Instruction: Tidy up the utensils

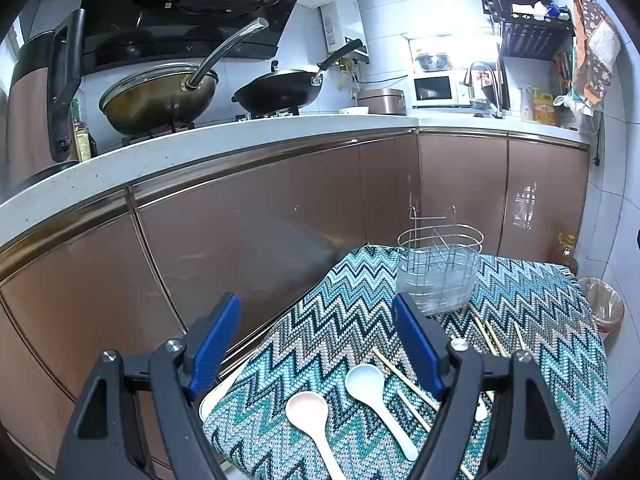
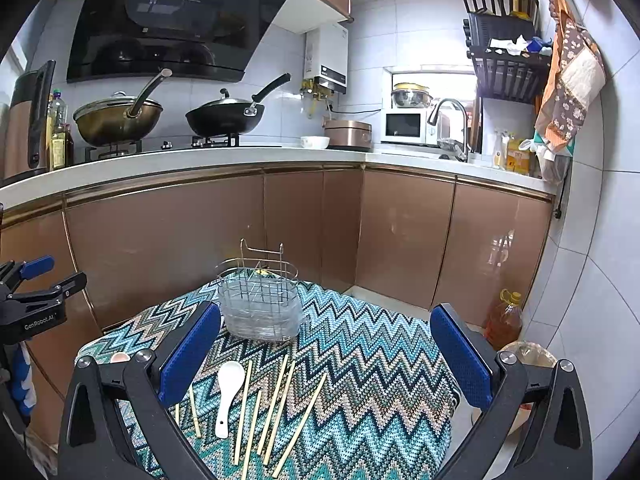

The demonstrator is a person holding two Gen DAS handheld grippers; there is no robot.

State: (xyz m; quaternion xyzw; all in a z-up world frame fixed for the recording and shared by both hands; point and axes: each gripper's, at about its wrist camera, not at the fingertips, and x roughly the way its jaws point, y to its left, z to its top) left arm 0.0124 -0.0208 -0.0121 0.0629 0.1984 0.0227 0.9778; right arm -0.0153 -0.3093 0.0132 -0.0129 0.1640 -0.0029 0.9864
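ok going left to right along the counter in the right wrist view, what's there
bronze lidded wok → black wok → white bowl → copper rice cooker → white microwave → chrome tap

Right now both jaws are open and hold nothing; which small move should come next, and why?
Probably lower the right gripper onto the white spoon and close on its handle. Its jaws stand open above the spoon and the chopsticks, which all lie flat on the zigzag cloth, and the wire utensil holder just behind looks empty. The left gripper could equally start with the pink spoon.
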